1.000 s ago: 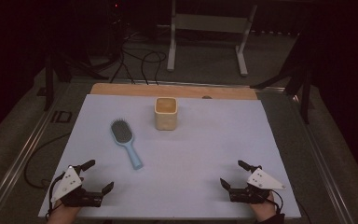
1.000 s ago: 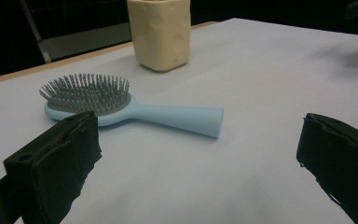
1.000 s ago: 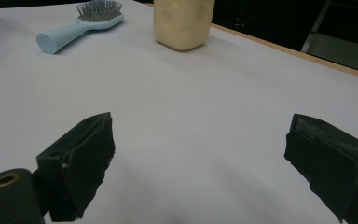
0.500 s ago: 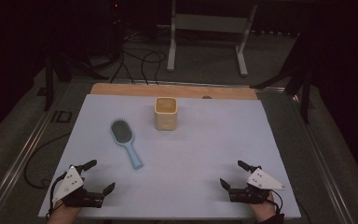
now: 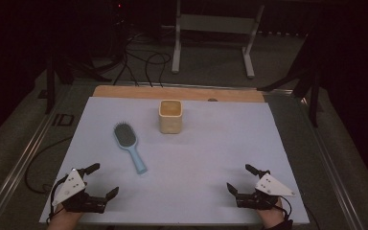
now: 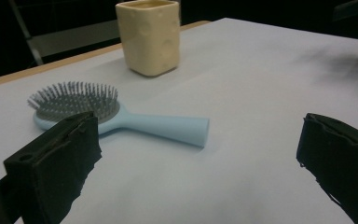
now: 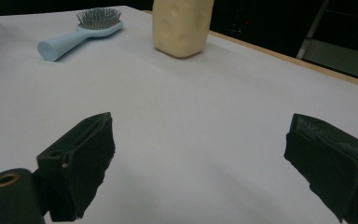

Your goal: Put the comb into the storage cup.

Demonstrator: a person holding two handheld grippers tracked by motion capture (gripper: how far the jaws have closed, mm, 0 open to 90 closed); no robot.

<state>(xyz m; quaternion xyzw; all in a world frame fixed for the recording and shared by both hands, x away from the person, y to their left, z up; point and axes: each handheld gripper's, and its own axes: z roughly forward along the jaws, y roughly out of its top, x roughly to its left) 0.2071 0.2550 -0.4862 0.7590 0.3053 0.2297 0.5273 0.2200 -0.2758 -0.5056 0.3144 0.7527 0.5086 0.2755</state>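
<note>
A light-blue hairbrush (image 5: 128,145) lies bristles-up on the pale sheet, its handle toward the near edge; it lies close ahead in the left gripper view (image 6: 121,119) and far off at upper left in the right gripper view (image 7: 81,30). A cream square cup (image 5: 170,116) stands upright behind it (image 6: 150,35) (image 7: 182,25). My left gripper (image 5: 104,180) rests at the near left corner, jaws wide apart and empty. At the near right, my right gripper (image 5: 242,178) is open too, holding nothing.
The pale sheet (image 5: 220,143) covers a wooden table whose far edge (image 5: 124,91) shows bare. Behind the table stand a white metal frame (image 5: 211,28) and loose cables (image 5: 143,62) on the floor. Metal rails (image 5: 24,158) run along both table sides.
</note>
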